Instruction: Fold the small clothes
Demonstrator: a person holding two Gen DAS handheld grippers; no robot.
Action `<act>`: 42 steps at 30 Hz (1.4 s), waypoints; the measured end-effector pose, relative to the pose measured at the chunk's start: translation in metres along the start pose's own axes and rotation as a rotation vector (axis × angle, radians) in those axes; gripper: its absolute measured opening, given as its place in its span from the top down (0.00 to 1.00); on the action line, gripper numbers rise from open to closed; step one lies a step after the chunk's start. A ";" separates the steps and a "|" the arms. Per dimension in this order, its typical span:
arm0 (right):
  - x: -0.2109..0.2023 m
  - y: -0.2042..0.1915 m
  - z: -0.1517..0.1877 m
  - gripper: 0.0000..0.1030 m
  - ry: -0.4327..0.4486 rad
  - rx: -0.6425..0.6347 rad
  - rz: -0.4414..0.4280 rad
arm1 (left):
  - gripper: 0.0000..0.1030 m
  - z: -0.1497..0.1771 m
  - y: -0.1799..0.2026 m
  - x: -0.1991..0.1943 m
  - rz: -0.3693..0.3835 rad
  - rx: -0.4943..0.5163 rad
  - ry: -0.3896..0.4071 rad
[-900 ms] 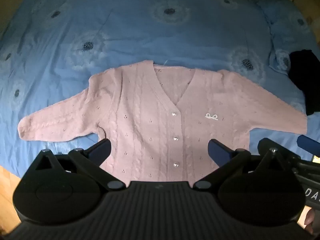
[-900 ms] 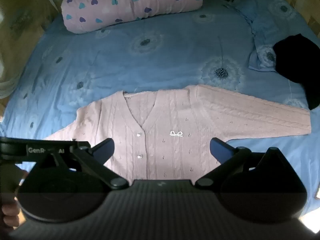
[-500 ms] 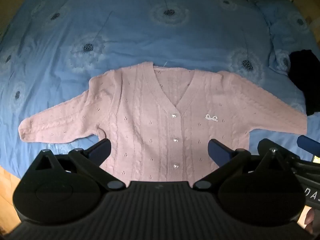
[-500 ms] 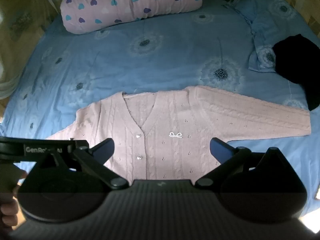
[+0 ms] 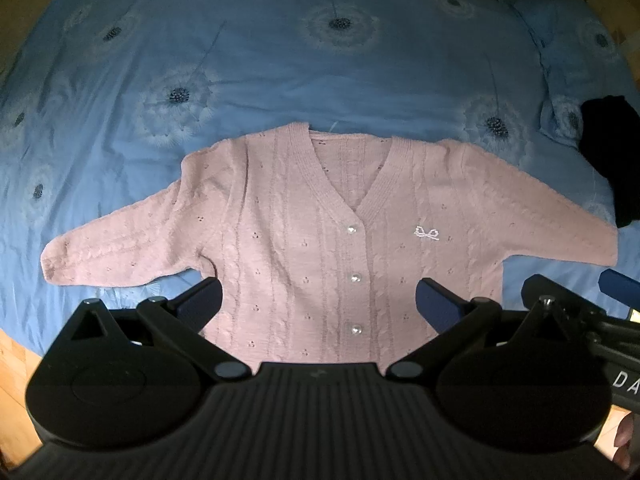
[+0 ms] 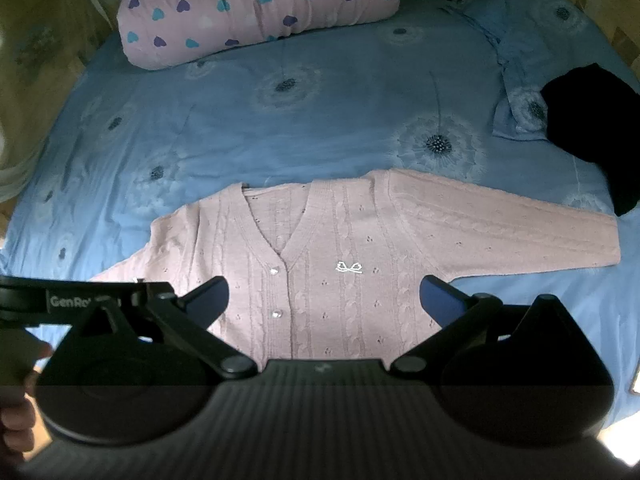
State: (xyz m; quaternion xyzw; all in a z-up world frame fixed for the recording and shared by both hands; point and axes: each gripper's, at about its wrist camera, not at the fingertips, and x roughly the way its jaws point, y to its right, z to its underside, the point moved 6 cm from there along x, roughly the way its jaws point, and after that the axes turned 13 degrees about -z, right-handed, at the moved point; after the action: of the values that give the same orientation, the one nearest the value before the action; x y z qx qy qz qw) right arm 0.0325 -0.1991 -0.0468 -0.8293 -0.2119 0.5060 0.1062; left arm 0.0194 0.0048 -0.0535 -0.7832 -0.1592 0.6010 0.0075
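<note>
A small pink knitted cardigan (image 5: 320, 216) (image 6: 344, 256) lies flat and face up on the blue bed cover, buttoned, both sleeves spread out to the sides. A white bow is stitched on its chest. My left gripper (image 5: 318, 300) hovers above the cardigan's lower hem, jaws wide apart with nothing between them. My right gripper (image 6: 324, 296) hangs over the lower right half of the cardigan, also open and empty. Part of the right gripper (image 5: 580, 320) shows at the right edge of the left wrist view. The hem is hidden behind the gripper bodies.
The blue bed cover (image 5: 280, 60) with dandelion prints spreads all around. A rolled pink quilt with hearts (image 6: 260, 8) lies at the far end. A black garment (image 6: 592, 128) sits on a blue pillow at the right. Wooden floor (image 5: 16, 380) shows at the bed's near left edge.
Both views have shifted only slightly; the cardigan sits a touch lower in the left wrist view. The cardigan itself has not moved and both grippers stay open.
</note>
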 end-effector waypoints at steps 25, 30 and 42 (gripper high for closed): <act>0.009 0.020 0.017 0.00 0.055 0.073 -0.015 | 0.00 0.012 0.000 0.024 -0.041 0.029 0.000; 0.009 0.031 0.021 0.00 0.092 0.087 -0.022 | 0.00 0.011 0.002 0.030 -0.038 0.040 0.017; 0.024 0.118 0.028 0.00 0.186 0.190 0.046 | 0.00 0.004 0.032 0.075 -0.072 0.061 -0.002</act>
State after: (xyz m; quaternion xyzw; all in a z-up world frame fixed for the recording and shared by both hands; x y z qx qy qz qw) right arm 0.0458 -0.2936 -0.1252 -0.8636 -0.1335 0.4468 0.1919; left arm 0.0403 -0.0072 -0.1314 -0.7759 -0.1688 0.6056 0.0531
